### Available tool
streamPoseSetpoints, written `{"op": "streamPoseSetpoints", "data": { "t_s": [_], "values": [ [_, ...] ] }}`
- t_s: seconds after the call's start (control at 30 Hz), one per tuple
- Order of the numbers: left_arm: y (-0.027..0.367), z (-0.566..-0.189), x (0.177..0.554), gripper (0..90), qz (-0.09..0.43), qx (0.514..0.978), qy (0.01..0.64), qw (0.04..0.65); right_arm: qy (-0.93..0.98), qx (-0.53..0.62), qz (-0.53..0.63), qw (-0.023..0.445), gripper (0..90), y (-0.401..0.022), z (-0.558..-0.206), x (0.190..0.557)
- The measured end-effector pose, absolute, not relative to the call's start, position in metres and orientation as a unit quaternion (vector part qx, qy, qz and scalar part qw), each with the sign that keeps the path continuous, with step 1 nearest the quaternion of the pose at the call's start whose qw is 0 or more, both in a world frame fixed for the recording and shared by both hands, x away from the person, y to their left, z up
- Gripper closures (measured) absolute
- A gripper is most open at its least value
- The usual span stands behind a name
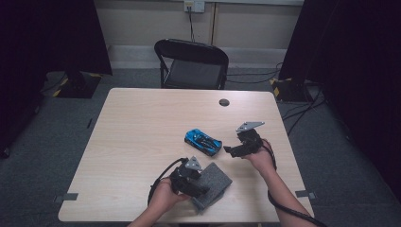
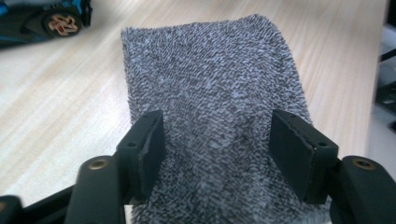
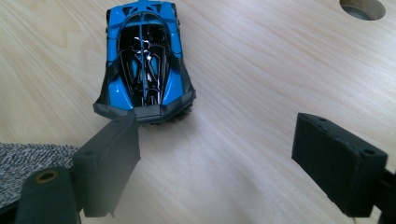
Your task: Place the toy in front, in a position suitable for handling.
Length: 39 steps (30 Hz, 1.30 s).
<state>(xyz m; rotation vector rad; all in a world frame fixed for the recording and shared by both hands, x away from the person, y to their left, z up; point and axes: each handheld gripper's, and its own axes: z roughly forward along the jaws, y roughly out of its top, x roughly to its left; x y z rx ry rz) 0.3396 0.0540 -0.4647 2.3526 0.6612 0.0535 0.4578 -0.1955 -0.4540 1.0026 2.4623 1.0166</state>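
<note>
A grey knitted cloth [image 1: 216, 181] lies flat near the table's front edge. My left gripper [image 1: 201, 190] hovers over its near end. In the left gripper view the cloth [image 2: 210, 70] runs between and beneath the jaws of the left gripper [image 2: 217, 140], which stand apart without pressing on it. A blue and black toy car [image 1: 203, 140] sits mid-table, just beyond the cloth. My right gripper [image 1: 228, 150] is low at the car's right, jaws wide open and empty. In the right gripper view the car [image 3: 144, 56] is just ahead of one finger of the right gripper [image 3: 215, 140].
The light wooden table [image 1: 142, 132] has a round cable hole [image 1: 224, 102] near its far edge. A black folding chair [image 1: 191, 64] stands behind the table. Dark curtains and floor cables flank both sides.
</note>
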Motion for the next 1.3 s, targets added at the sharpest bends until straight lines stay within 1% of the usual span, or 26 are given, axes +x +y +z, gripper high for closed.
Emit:
{"op": "streamPoseSetpoints", "data": {
  "t_s": [0.07, 0.13, 0.23, 0.3, 0.37, 0.43, 0.47, 0.5, 0.57, 0.63, 0.67, 0.73, 0.77, 0.8, 0.87, 0.9, 0.93, 1.03, 1.07, 1.1, 1.13, 1.17, 1.23, 1.3],
  "values": [
    [0.051, -0.467, 0.333, 37.6, 0.026, 0.902, 0.252, 0.349, 0.856, 0.347, 0.353, 0.149, 14.9, -0.195, -0.454, 0.456],
    [0.048, -0.47, 0.33, 38.8, 0.033, 0.906, 0.245, 0.343, 0.856, 0.345, 0.354, 0.153, 14.9, -0.196, -0.453, 0.455],
    [0.044, -0.479, 0.331, 36.4, 0.026, 0.902, 0.265, 0.341, 0.856, 0.344, 0.351, 0.158, 14.9, -0.196, -0.455, 0.453],
    [0.045, -0.481, 0.331, 38.2, 0.035, 0.903, 0.258, 0.343, 0.856, 0.346, 0.35, 0.159, 14.9, -0.197, -0.457, 0.452],
    [0.045, -0.48, 0.332, 44.3, 0.032, 0.903, 0.262, 0.339, 0.855, 0.346, 0.351, 0.16, 14.9, -0.198, -0.459, 0.451],
    [0.049, -0.476, 0.338, 58.9, 0.015, 0.911, 0.253, 0.325, 0.855, 0.348, 0.35, 0.16, 14.9, -0.2, -0.462, 0.45],
    [0.052, -0.474, 0.34, 63.4, 0.009, 0.914, 0.251, 0.319, 0.855, 0.349, 0.349, 0.159, 14.9, -0.201, -0.463, 0.45],
    [0.055, -0.473, 0.344, 64.6, 0.007, 0.916, 0.25, 0.313, 0.854, 0.351, 0.348, 0.159, 14.9, -0.202, -0.465, 0.45],
    [0.064, -0.47, 0.348, 64.1, 0.013, 0.921, 0.245, 0.302, 0.853, 0.353, 0.349, 0.159, 14.9, -0.204, -0.467, 0.449],
    [0.073, -0.467, 0.352, 61.3, 0.017, 0.918, 0.256, 0.304, 0.854, 0.351, 0.348, 0.161, 14.9, -0.206, -0.469, 0.447],
    [0.079, -0.466, 0.355, 59.1, 0.021, 0.92, 0.256, 0.295, 0.855, 0.35, 0.346, 0.162, 14.9, -0.206, -0.471, 0.446],
    [0.089, -0.466, 0.358, 49.6, 0.022, 0.908, 0.287, 0.305, 0.854, 0.354, 0.345, 0.16, 14.9, -0.208, -0.475, 0.445],
    [0.094, -0.466, 0.359, 46.1, 0.011, 0.901, 0.301, 0.311, 0.854, 0.356, 0.345, 0.159, 15.0, -0.209, -0.477, 0.444],
    [0.096, -0.467, 0.359, 43.7, 0.005, 0.896, 0.31, 0.318, 0.854, 0.358, 0.343, 0.159, 14.9, -0.21, -0.479, 0.444],
    [0.096, -0.467, 0.355, 38.8, 0.016, 0.894, 0.314, 0.321, 0.855, 0.36, 0.339, 0.157, 14.9, -0.21, -0.482, 0.442],
    [0.094, -0.468, 0.354, 37.4, 0.02, 0.891, 0.32, 0.322, 0.854, 0.361, 0.339, 0.158, 14.9, -0.21, -0.483, 0.441],
    [0.091, -0.469, 0.353, 37.4, 0.015, 0.891, 0.319, 0.323, 0.854, 0.362, 0.338, 0.16, 14.9, -0.21, -0.484, 0.44],
    [0.087, -0.476, 0.35, 37.2, 0.023, 0.895, 0.313, 0.316, 0.851, 0.364, 0.34, 0.167, 14.8, -0.209, -0.484, 0.437],
    [0.087, -0.476, 0.35, 39.2, 0.025, 0.896, 0.312, 0.315, 0.85, 0.363, 0.341, 0.169, 14.9, -0.208, -0.484, 0.436],
    [0.088, -0.475, 0.35, 45.5, 0.022, 0.899, 0.303, 0.317, 0.851, 0.36, 0.342, 0.171, 14.8, -0.207, -0.484, 0.434],
    [0.088, -0.475, 0.349, 56.1, 0.019, 0.901, 0.295, 0.317, 0.851, 0.358, 0.345, 0.173, 14.6, -0.205, -0.485, 0.433],
    [0.089, -0.475, 0.349, 62.9, 0.018, 0.902, 0.291, 0.319, 0.851, 0.356, 0.346, 0.174, 14.6, -0.203, -0.485, 0.433],
    [0.089, -0.474, 0.351, 68.8, 0.01, 0.902, 0.291, 0.32, 0.852, 0.348, 0.351, 0.172, 14.2, -0.199, -0.486, 0.433],
    [0.091, -0.473, 0.353, 70.9, 0.01, 0.903, 0.289, 0.317, 0.856, 0.341, 0.347, 0.173, 14.3, -0.193, -0.489, 0.434]
  ]
}}
